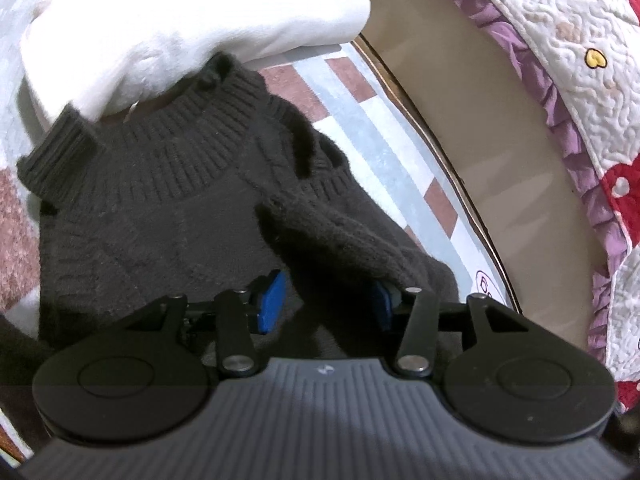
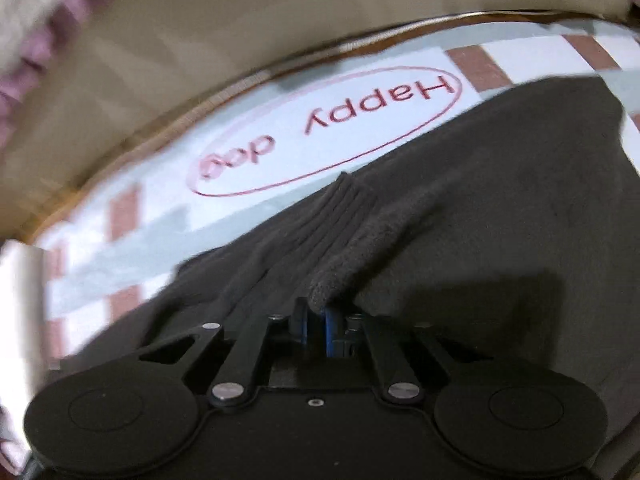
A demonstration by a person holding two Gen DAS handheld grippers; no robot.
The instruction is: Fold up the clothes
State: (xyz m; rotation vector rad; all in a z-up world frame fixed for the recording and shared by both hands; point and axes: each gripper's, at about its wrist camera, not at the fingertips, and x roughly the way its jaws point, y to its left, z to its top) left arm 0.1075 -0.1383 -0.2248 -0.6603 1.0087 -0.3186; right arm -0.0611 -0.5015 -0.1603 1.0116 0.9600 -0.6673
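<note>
A dark brown knit sweater [image 1: 168, 208] lies on a checked cloth [image 1: 368, 136], its ribbed collar toward a white folded garment [image 1: 168, 28]. My left gripper [image 1: 326, 300] is open, its blue pads [image 1: 272, 300] standing apart on either side of a raised fold of the sweater. In the right wrist view the same sweater [image 2: 500, 216] spreads over the cloth [image 2: 120, 264]. My right gripper [image 2: 318, 330] is shut on a ribbed fold of the sweater [image 2: 340, 256], which is pinched between the blue pads [image 2: 330, 330].
The checked cloth carries a red oval print reading "Happy dog" [image 2: 328, 128]. A tan surface [image 1: 480, 132] runs past the cloth's edge. A quilted bedspread with a purple ruffle [image 1: 568, 80] lies beyond it.
</note>
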